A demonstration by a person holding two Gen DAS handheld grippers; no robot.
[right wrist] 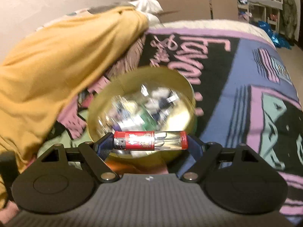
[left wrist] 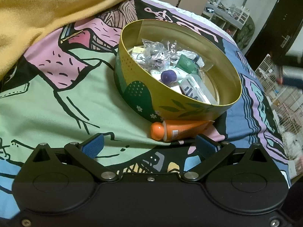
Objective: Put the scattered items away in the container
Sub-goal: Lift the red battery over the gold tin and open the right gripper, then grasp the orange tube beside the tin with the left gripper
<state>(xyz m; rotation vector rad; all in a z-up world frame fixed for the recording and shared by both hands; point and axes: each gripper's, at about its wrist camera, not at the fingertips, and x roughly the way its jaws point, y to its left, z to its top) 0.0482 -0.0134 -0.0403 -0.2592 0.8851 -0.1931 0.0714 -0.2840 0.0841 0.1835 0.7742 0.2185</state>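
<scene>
Right gripper [right wrist: 150, 141] has a red lighter [right wrist: 150, 140] pinched end to end between its blue pads, jaws spread wide to fit the lighter's length, and it hangs just short of the near rim of the round yellow tin [right wrist: 141, 111] — the container, by the look of it. That view is smeared, so what lies in the tin reads better from the left wrist.

Left gripper [left wrist: 149, 145] is spread open and holds nothing; it sits low over the patterned bedspread [left wrist: 56, 98], its pads [left wrist: 94, 144] clear of everything.

From that side the tin [left wrist: 176, 111] already holds a fair load: crinkled clear packets [left wrist: 161, 51], a green sachet [left wrist: 186, 64], a small bottle with a purple cap [left wrist: 168, 75] and a white tube [left wrist: 193, 90].

Still outside are 2 things that I can see — the lighter in the right gripper, and an orange tube [left wrist: 178, 130] lying on the bedspread against the tin's near wall, just beyond the left gripper. So the job looks well past halfway, with the lighter to be dropped in and the orange tube to follow. A yellow blanket [left wrist: 47, 9] is heaped behind; whether it hides anything I cannot tell.
</scene>
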